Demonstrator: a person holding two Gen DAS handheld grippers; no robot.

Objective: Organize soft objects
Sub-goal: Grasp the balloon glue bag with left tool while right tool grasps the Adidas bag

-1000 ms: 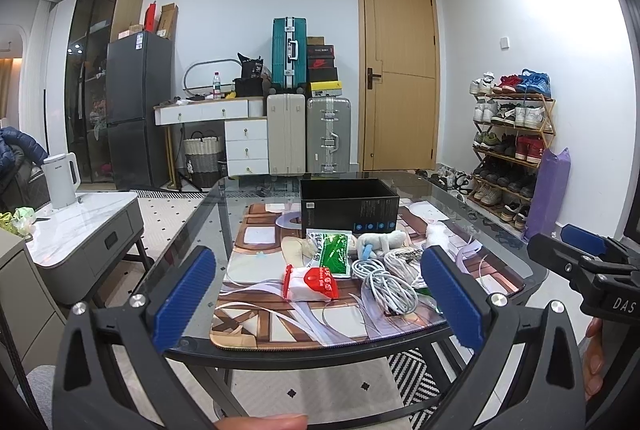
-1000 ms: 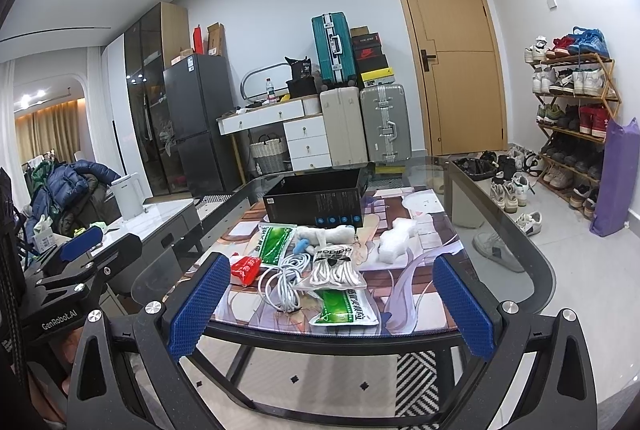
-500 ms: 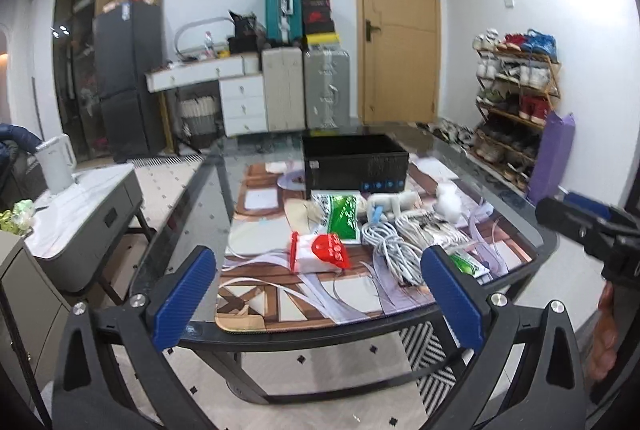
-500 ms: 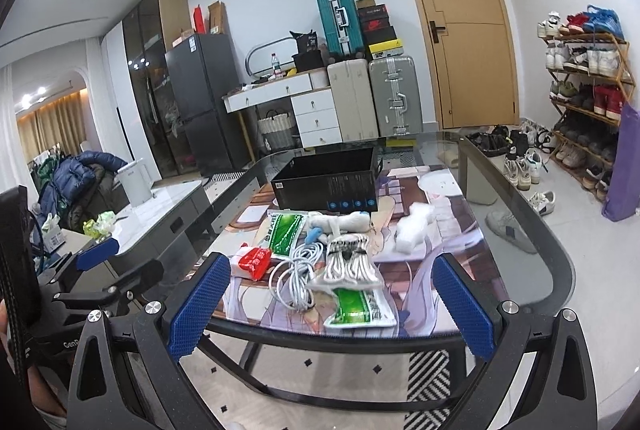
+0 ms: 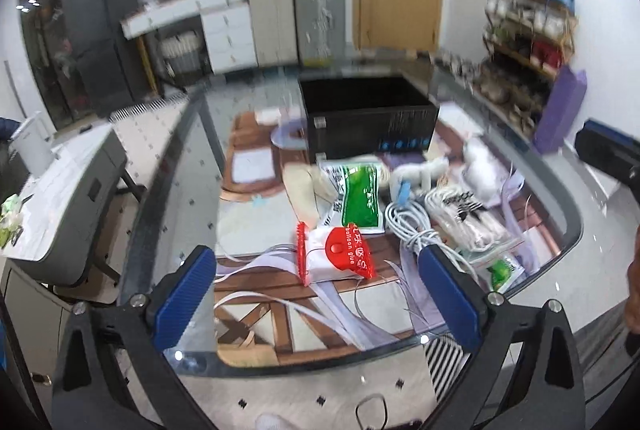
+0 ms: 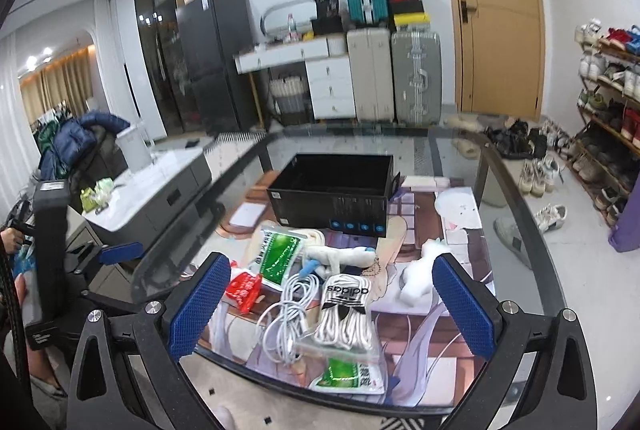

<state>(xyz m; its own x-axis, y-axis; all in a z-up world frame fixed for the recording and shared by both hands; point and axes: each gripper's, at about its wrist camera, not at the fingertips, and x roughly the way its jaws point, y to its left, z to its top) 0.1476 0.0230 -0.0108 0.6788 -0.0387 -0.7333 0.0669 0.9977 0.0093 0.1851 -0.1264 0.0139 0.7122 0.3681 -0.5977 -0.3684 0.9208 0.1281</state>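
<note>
Soft stuff sits clustered on the glass table (image 6: 516, 165) in front of the empty black box (image 6: 334, 195), probably its destination: red balloon-glue pack (image 5: 340, 256), white cable (image 6: 286, 318), bagged Adidas laces (image 6: 344, 314), plush toy (image 6: 420, 272). Left gripper (image 5: 316, 304) and right gripper (image 6: 330, 304) hover spread wide, holding nothing; the tangled cable overlaps the laces.
</note>
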